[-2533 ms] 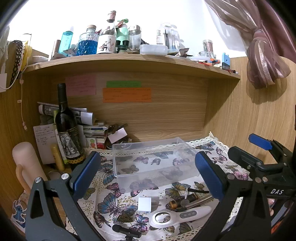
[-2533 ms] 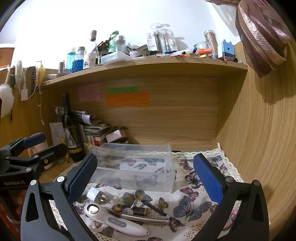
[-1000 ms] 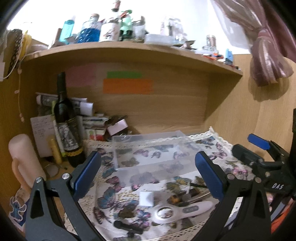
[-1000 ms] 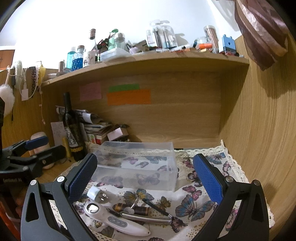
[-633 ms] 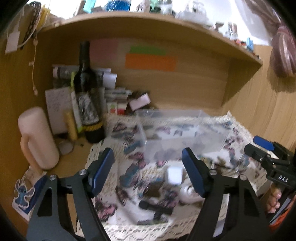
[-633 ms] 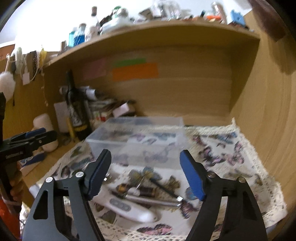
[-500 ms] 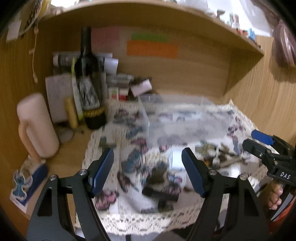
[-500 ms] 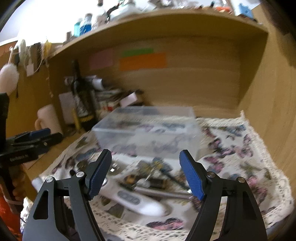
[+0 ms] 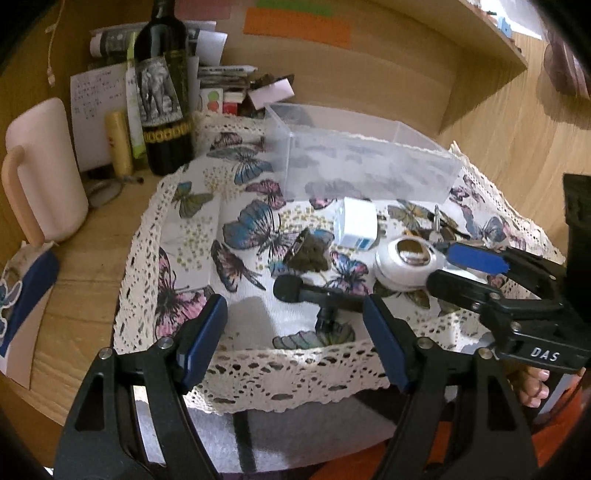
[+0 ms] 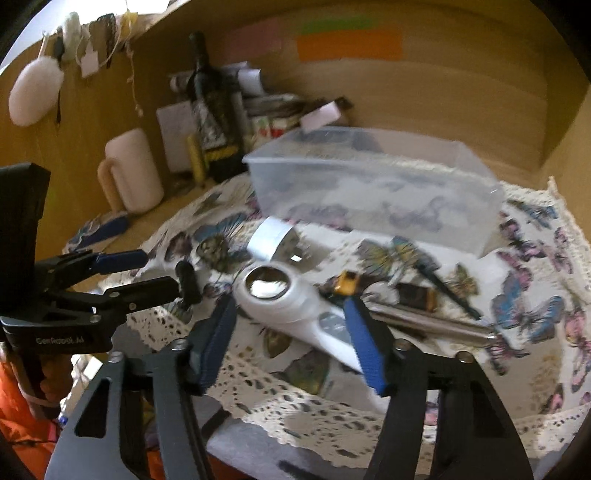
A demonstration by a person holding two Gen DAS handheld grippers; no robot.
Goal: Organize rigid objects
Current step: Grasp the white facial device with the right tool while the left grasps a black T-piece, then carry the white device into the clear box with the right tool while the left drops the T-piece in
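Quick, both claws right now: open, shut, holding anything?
Left claw: open, holding nothing, above the black microphone.
Right claw: open, holding nothing, over the white magnifier.

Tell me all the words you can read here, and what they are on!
"DAS": on the right gripper.
"GenRobot.AI", blurry: on the left gripper.
Wine bottle: elephant picture, words too small to read.
Handwritten note: too small.
Orange wall strip: no writing I can read.
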